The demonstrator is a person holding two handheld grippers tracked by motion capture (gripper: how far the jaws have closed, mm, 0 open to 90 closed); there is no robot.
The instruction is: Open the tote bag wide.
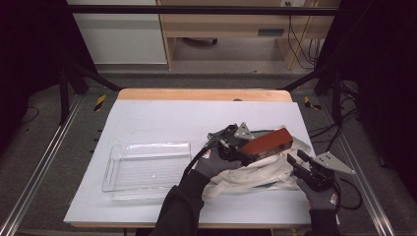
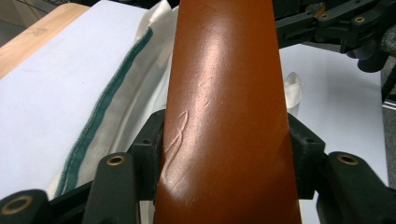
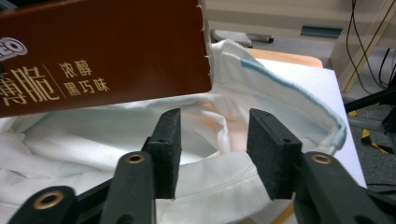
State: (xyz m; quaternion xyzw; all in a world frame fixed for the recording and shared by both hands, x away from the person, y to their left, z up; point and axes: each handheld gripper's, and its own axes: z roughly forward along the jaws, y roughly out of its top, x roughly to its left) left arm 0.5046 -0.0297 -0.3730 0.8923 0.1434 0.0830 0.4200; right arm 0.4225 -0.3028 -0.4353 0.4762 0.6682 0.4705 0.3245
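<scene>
A long red-brown carton with printed lettering hangs tilted above a white cloth bag that has a green-edged rim. My left gripper is shut on the carton's near end; in the left gripper view both pads press the sides of the carton. My right gripper sits at the bag's right side. In the right gripper view its jaws stand apart just above the rim of the bag, pressing on nothing, with the carton overhead at the upper left.
A clear plastic tray lies on the white table cover to the left of the bag. The table's wooden far edge shows behind. Cables trail on the floor at the right.
</scene>
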